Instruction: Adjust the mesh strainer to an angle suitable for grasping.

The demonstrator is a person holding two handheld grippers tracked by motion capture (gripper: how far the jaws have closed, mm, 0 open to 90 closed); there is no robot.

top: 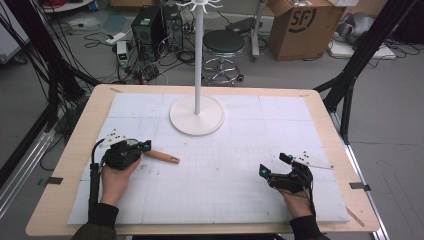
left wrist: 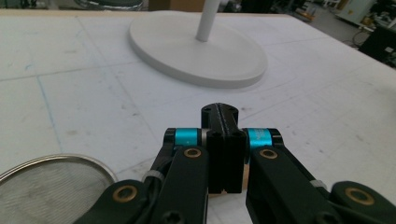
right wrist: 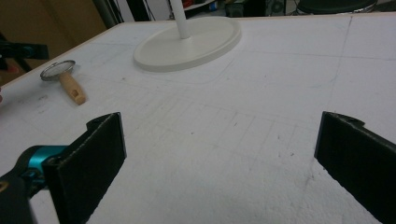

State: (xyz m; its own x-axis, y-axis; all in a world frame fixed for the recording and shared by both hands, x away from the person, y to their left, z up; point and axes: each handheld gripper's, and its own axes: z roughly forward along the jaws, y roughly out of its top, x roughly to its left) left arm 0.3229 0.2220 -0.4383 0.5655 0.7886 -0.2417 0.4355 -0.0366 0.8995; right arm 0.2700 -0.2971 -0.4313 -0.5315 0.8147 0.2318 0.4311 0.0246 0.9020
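Left gripper [left wrist: 220, 112]: jaws pressed together; I see nothing between them.
Strainer [left wrist: 51, 186]: lies flat on the desk [top: 225, 185], lower left in the left gripper view, just beside those jaws.
Right gripper [right wrist: 220, 123]: jaws wide apart, holding nothing.
Stand [top: 196, 114]: upper centre, well apart from the strainer.
Progress: I judge the pick-up is not done; lifting and hanging remain.

high view overhead, facing forward-down on table [top: 300, 107]; both gripper views sit low, close, sharing white stand base [left wrist: 196, 51]
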